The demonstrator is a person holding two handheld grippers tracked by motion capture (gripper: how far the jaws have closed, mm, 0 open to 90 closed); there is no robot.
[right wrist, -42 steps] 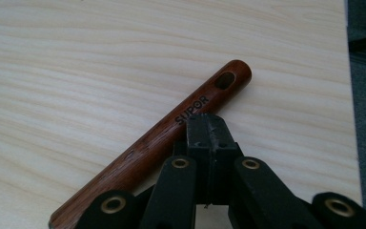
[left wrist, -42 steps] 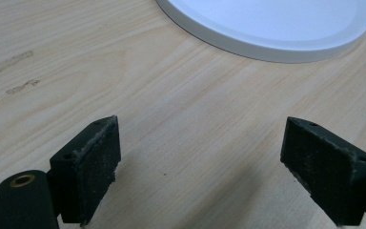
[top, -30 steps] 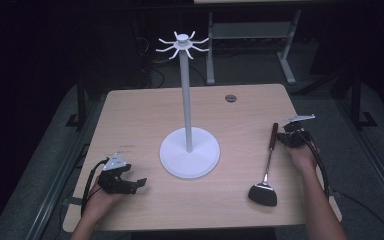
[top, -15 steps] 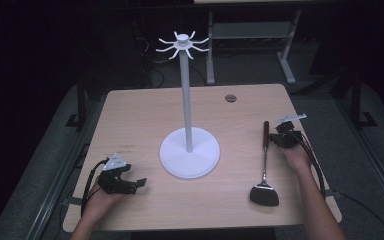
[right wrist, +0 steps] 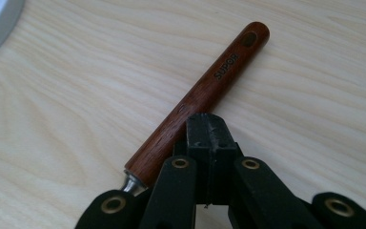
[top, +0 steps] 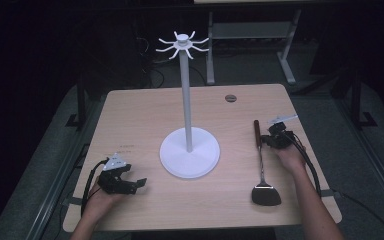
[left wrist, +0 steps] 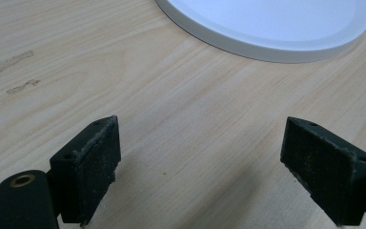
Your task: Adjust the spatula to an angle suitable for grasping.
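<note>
Reddish-brown wooden spatula handle (right wrist: 198,98) lies just beside the closed right gripper (right wrist: 209,126).

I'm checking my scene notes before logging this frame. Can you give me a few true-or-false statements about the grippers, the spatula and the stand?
1. The left gripper has its jaws apart over bare wood. True.
2. The black spatula with a brown wooden handle hangs on the white hook stand. False: it lies on the light wooden table.
3. The right gripper has its jaws together beside the handle. True.
4. The stand's round base lies right of the spatula. False: left.
</note>
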